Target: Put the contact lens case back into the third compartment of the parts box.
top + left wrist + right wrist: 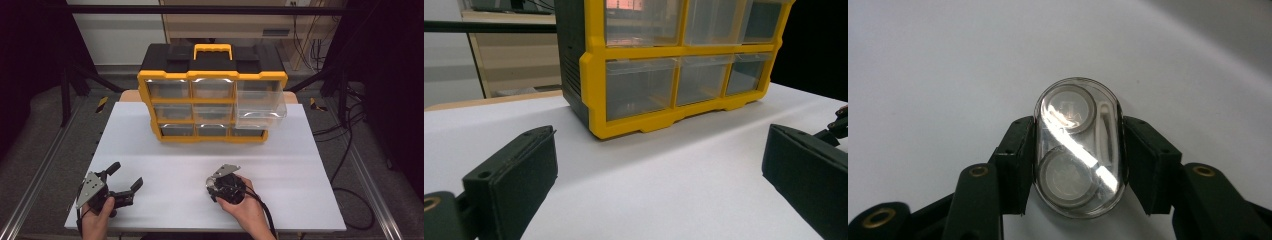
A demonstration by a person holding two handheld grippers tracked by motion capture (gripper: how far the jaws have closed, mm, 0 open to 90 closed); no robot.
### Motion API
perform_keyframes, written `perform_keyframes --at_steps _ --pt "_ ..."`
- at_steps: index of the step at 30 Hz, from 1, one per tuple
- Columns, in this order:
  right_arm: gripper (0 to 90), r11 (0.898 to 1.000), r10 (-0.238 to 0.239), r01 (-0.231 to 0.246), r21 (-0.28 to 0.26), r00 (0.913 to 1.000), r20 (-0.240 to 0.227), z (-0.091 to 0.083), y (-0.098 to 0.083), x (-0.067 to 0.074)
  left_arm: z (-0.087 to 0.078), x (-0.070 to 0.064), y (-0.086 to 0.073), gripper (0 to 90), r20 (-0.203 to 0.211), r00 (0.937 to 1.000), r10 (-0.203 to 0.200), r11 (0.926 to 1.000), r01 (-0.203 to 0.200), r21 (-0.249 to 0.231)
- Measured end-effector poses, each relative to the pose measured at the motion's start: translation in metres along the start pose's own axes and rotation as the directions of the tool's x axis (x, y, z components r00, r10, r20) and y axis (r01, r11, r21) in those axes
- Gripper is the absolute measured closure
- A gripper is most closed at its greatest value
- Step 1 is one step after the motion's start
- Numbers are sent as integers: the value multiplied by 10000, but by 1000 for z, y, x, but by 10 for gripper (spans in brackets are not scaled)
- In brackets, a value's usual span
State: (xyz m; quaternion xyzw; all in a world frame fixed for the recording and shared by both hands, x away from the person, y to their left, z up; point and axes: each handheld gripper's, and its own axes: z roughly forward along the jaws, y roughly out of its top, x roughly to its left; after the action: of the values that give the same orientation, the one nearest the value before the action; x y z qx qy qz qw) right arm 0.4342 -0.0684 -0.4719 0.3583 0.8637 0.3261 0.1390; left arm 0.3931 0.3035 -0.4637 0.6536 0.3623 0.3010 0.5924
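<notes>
A clear oval case [1079, 147] with two round discs inside lies on the white table [300, 165], pinched at its long sides between the pads of the right gripper [1077, 165], jaws clamped on it. Off to that gripper's left, the left gripper [124, 180] rests with jaws spread wide and empty, aimed at the yellow drawer cabinet [212, 105] beyond, whose upper right drawer [260, 106] stands pulled out.

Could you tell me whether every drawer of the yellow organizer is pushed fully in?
No, in the high view the clear drawer at the right side of the yellow organizer is pulled out past the frame.
</notes>
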Motion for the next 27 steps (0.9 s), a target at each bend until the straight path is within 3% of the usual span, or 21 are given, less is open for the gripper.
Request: perform_keyframes --at_steps 5,12,23,27 --pt "490 9999 23 -21 -172 9999 124 -6 3 -4 1 1 1 11 -6 9999 -164 9998 164 -128" --pt "491 9992 -33 41 -400 9998 177 -17 5 -8 3 -2 0 11 50 10000 24 10000 -25 37" --pt "490 9958 -111 130 -911 9997 205 -29 10 -11 2 1 0 11 -7 10000 -99 9999 99 22" --pt "491 9933 59 -30 -1155 9997 250 -36 9 -15 3 -1 0 11 33 10000 -35 10000 35 55"
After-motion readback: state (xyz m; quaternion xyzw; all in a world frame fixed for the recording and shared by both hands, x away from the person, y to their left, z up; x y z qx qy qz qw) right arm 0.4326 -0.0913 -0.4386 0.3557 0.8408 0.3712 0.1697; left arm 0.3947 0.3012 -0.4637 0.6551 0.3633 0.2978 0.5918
